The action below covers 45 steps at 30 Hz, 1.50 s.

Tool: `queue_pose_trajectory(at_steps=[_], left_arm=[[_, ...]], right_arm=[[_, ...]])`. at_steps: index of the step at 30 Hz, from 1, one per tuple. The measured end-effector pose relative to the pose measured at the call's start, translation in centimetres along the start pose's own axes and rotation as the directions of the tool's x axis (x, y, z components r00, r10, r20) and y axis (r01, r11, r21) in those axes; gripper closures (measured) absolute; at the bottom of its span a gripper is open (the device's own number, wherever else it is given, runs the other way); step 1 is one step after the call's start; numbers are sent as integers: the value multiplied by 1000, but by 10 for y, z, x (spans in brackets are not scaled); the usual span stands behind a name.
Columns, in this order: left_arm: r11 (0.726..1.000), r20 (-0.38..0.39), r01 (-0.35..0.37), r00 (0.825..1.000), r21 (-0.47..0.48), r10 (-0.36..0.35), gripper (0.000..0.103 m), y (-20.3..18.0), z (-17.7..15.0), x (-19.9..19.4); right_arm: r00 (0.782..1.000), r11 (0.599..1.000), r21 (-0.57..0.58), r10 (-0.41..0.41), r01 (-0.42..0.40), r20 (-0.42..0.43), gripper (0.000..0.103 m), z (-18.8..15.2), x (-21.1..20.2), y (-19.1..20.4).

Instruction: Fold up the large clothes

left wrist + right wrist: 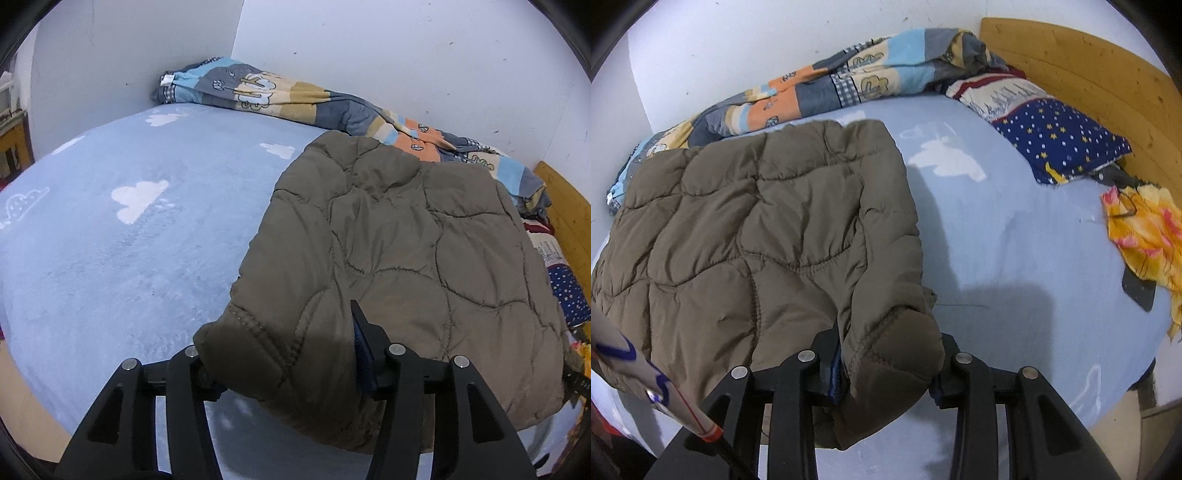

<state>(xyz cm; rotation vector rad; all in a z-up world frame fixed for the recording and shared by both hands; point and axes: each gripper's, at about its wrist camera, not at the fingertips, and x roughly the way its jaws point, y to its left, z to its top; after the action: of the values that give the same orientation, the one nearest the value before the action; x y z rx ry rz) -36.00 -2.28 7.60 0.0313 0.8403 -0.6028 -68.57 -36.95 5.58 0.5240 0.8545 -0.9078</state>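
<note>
While jaws grip it, jacket [406,251] seemingly lies lengthwise toward wall [406,55]

The left tongs [284,354] have their left finger hidden under the near corner of the quilted jacket [399,258], so whether the pads press the cloth cannot be told. The right tongs [890,350] likewise lose both fingertips behind a bunched jacket corner. The jacket's far right edge runs out of the left wrist view. A dark flat object [1139,291] lies half under the yellow floral cloth [1145,229]; what it is stays unclear. The patterned quilt [812,92] is partly covered by the jacket.
</note>
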Motion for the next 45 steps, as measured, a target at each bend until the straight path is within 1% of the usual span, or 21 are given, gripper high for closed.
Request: queue_pose_trajectory(at_steps=[8, 15, 21, 22, 23, 25, 26, 29, 32, 33, 34, 35, 36, 37, 38, 39, 40, 41, 42, 43, 45], left_arm=[[998, 42, -45, 998, 45, 43, 49, -6, -9, 1], [997, 49, -54, 997, 61, 51, 48, -7, -11, 2], [996, 53, -58, 997, 73, 54, 48, -8, -13, 2], [996, 50, -54, 997, 70, 50, 47, -7, -13, 2], [997, 46, -50, 998, 62, 47, 46, -5, -13, 2], [998, 37, -42, 998, 46, 40, 43, -1, -13, 1], [999, 31, -34, 999, 37, 33, 42, 1, -12, 0], [999, -22, -21, 1000, -26, 20, 28, 15, -6, -4], [988, -21, 46, 999, -145, -50, 27, 40, 3, -17], [984, -16, 44, 999, -172, -48, 27, 47, 6, -23], [983, 5, 20, 1000, -182, -20, 27, 50, 6, -28], [982, 56, -27, 998, -184, 38, 27, 53, 9, -39], [983, 97, -54, 993, -178, 72, 27, 54, 12, -49], [983, 120, -64, 989, -174, 86, 27, 53, 15, -54], [984, 171, -85, 979, -159, 112, 27, 49, 18, -64], [986, 209, -95, 970, -137, 123, 27, 44, 20, -71], [993, 256, -91, 960, -80, 109, 27, 30, 22, -78], [997, 270, -74, 960, -24, 78, 27, 17, 23, -80], [998, 266, -42, 963, 50, 27, 27, -2, 24, -79], [995, 258, -17, 966, 95, -9, 27, -14, 23, -78], [973, 207, 73, 971, 219, -119, 27, -55, 17, -69]], right_arm=[[999, 1000, -15, -26, 26, -19, 61, -3, 8, 5], [999, 999, -7, -31, 31, -43, 57, -7, 17, 5], [999, 999, 29, -11, 13, -52, 54, -7, 20, -2], [999, 999, 39, -7, 9, -52, 52, -7, 20, -5], [999, 998, 59, 1, 2, -54, 49, -7, 19, -9], [998, 994, 112, 17, -10, -60, 35, -7, 17, -20], [998, 990, 138, 28, -19, -58, 32, -5, 15, -26], [996, 980, 189, 68, -56, -57, 30, -5, 5, -39], [995, 969, 231, 93, -85, -26, 30, -7, -11, -46], [995, 964, 251, 97, -91, -13, 29, -8, -18, -50], [996, 961, 262, 92, -87, -6, 29, -7, -23, -51], [998, 959, 276, 66, -68, 14, 29, -9, -31, -53], [999, 960, 274, 46, -52, 26, 29, -11, -35, -54], [998, 967, 253, 2, -17, 59, 29, -10, -45, -51], [996, 972, 235, -14, -7, 88, 29, -8, -52, -47], [990, 978, 210, -20, -9, 137, 29, -5, -62, -40], [984, 983, 180, -12, -21, 178, 29, -3, -70, -32], [979, 989, 147, 3, -34, 203, 29, 1, -74, -25], [975, 994, 92, 32, -53, 222, 29, 4, -77, -11], [973, 996, 59, 54, -69, 224, 29, 4, -77, -2], [970, 989, -36, 145, -140, 197, 30, 4, -70, 28]])
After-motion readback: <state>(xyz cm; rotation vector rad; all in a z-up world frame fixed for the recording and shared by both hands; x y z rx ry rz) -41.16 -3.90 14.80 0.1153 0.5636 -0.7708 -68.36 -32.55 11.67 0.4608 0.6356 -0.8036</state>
